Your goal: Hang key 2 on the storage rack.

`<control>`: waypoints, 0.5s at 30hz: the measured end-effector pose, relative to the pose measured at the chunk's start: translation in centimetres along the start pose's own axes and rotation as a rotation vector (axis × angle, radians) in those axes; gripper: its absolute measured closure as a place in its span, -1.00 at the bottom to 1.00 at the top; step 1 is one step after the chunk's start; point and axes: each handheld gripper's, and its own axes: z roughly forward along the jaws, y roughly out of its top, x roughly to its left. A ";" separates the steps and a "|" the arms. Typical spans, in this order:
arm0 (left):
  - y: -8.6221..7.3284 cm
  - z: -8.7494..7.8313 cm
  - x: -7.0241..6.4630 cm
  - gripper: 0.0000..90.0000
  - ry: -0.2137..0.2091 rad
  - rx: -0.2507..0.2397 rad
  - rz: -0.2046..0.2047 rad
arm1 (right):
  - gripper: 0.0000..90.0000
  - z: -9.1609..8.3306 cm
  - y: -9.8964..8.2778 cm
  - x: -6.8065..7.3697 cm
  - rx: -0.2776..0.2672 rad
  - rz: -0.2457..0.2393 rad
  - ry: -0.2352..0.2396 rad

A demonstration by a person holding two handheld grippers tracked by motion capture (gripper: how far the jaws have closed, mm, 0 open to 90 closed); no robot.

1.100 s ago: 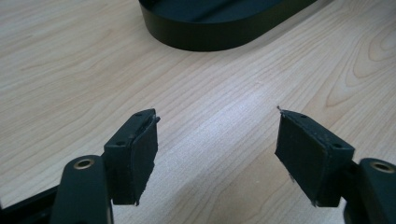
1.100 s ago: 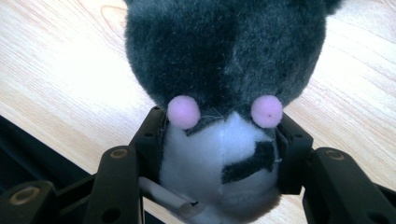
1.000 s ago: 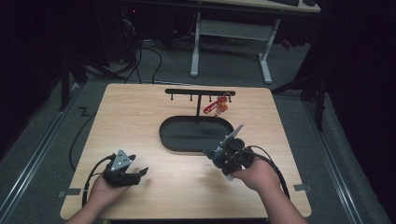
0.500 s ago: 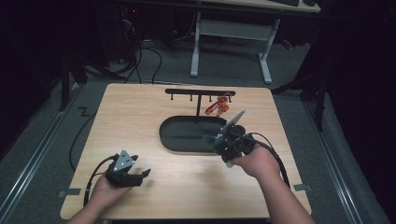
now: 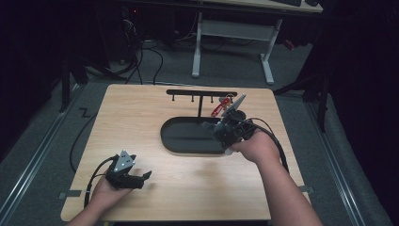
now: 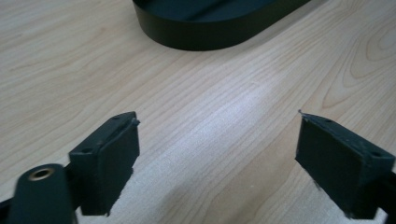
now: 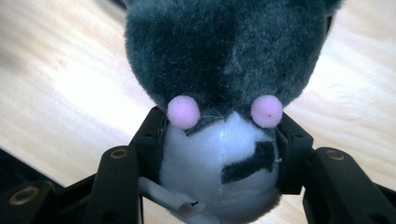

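The right gripper [image 5: 229, 123] has risen from the near rim of the black tray [image 5: 176, 141] and moved toward the rack [image 5: 201, 93] at the far side of the table [image 5: 141, 108], carrying a grey plush toy [image 7: 224, 70] with it. In the right gripper view the toy sits squeezed between the two jaws, which press on either side of its white belly just under the two pink dots, with its grey bulk ahead of the pads; the grip looks firm and has not changed. From above, the toy is a dark lump at the gripper's tip, just short of the red tag [image 5: 221, 107] that hangs from the rack, and above the tray's far right end. I judge the toy is being taken up to the rack, perhaps to hang on one of its hooks beside the tag; the loop or tab it would hang by cannot be made out. The left gripper [image 5: 141, 178] has kept its place near the table's front left corner, well apart from the toy. Its jaws have just been opening and now stand wide, with nothing between them: in the left gripper view only bare wood lies between the pads, and the tray's near wall [image 6: 196, 35] lies ahead of them. It is released and idle, so the work rests on the right hand for now.
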 end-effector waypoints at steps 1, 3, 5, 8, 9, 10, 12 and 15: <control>0.0 0.1 -0.1 -0.84 0.000 0.010 0.009 | 0.08 -0.3 0.2 -0.1 -0.009 0.003 0.002; 0.1 0.3 -0.4 -0.91 0.004 0.021 0.029 | 0.08 -0.7 0.6 -0.5 -0.016 0.017 0.004; 0.1 0.3 -0.6 -0.92 0.004 0.020 0.034 | 0.08 -0.9 0.9 -0.7 -0.015 0.023 -0.003; 0.2 0.2 -0.6 -0.95 0.002 0.017 0.038 | 0.08 -1.2 1.6 -1.0 -0.018 0.027 -0.005; 0.2 0.1 -0.6 -0.95 0.000 0.009 0.035 | 0.08 -1.3 1.8 -1.0 -0.023 0.022 -0.009; 0.2 0.1 -0.6 -0.95 0.002 0.003 0.032 | 0.08 -1.4 2.0 -1.0 -0.029 0.029 -0.011; 0.3 0.0 -0.6 -0.96 0.004 0.003 0.031 | 0.08 -1.5 2.4 -1.0 -0.034 0.032 -0.009; 0.2 0.0 -0.6 -0.99 0.003 0.010 0.031 | 0.08 -1.7 3.1 -0.9 -0.036 0.021 -0.013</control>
